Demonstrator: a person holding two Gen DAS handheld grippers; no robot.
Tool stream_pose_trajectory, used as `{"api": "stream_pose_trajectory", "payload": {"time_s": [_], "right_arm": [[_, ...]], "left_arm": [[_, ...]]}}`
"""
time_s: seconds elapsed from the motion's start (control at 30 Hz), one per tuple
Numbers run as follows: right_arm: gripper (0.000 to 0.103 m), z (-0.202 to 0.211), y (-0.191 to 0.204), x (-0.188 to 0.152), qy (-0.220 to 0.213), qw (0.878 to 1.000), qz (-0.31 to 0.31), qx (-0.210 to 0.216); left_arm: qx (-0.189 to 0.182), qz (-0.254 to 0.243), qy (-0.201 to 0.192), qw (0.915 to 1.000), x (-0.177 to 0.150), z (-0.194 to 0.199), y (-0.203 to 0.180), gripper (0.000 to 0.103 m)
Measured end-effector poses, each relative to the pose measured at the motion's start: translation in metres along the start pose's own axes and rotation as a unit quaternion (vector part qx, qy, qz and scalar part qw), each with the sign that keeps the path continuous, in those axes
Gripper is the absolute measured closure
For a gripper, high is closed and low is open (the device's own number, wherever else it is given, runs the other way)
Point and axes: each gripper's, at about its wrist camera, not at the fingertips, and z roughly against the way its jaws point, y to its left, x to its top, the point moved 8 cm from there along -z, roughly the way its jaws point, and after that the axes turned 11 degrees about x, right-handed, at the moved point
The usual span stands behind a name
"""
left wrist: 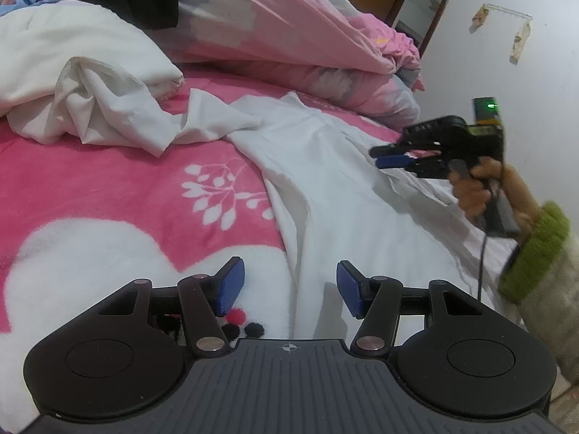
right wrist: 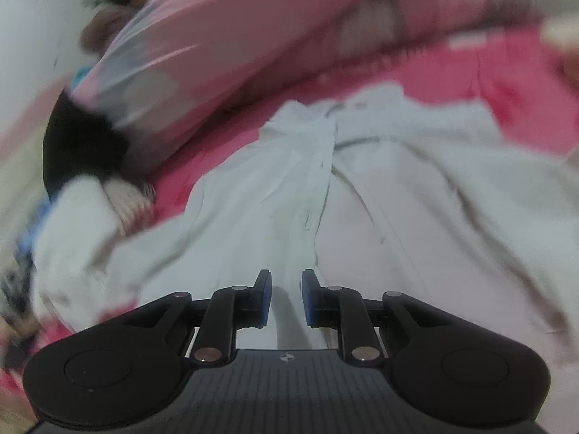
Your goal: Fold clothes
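1. Bed with a pink fleece blanket (left wrist: 108, 181), white tree print. It's the landmark.
2. White button-up shirt (left wrist: 343, 188) lies spread on that blanket, long axis running away from both grippers.
3. Right gripper (right wrist: 286, 298), nearer, hovers over the placket, jaws slightly apart, nothing pinched.
4. Left gripper (left wrist: 289, 289) sits spread wide and empty at the shirt's near edge.

The light is soft, even and rather bright, with only weak shadows under the left gripper (left wrist: 289, 289). The left view is sharp; the right view is strongly blurred. Both bend and darken at the corners.
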Motion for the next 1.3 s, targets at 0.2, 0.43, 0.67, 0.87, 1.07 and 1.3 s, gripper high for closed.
{"api": "stream_pose_trajectory", "payload": {"time_s": [0.2,0.43,0.67,0.87,1.07,1.3], "right_arm": [[0.072,-0.028,-0.024,0.010,0.022,0.999,-0.042,0.001],[0.072,-0.037,-0.025,0.016,0.023,0.999,-0.047,0.012],[0.093,-0.043,0.003,0.008,0.035,0.990,0.115,-0.076],[0.100,-0.032,0.017,0.010,0.001,0.970,0.197,-0.143],[0.089,-0.042,0.005,0.007,0.020,0.956,0.220,-0.195],[0.075,0.018,0.016,0.013,-0.024,0.969,0.180,-0.165]], "left_arm": [[-0.005,-0.010,-0.004,0.9999,-0.001,-0.002,-0.001,0.046],[-0.012,-0.007,-0.007,0.9999,-0.001,-0.002,0.000,0.046],[-0.018,-0.002,-0.010,0.9998,-0.001,-0.001,0.001,0.046],[-0.021,0.001,-0.009,0.9997,-0.001,-0.001,0.003,0.046],[-0.022,0.005,-0.008,0.9997,0.000,0.000,0.004,0.046],[-0.020,0.021,-0.007,0.9995,0.002,0.005,0.008,0.046]]}}
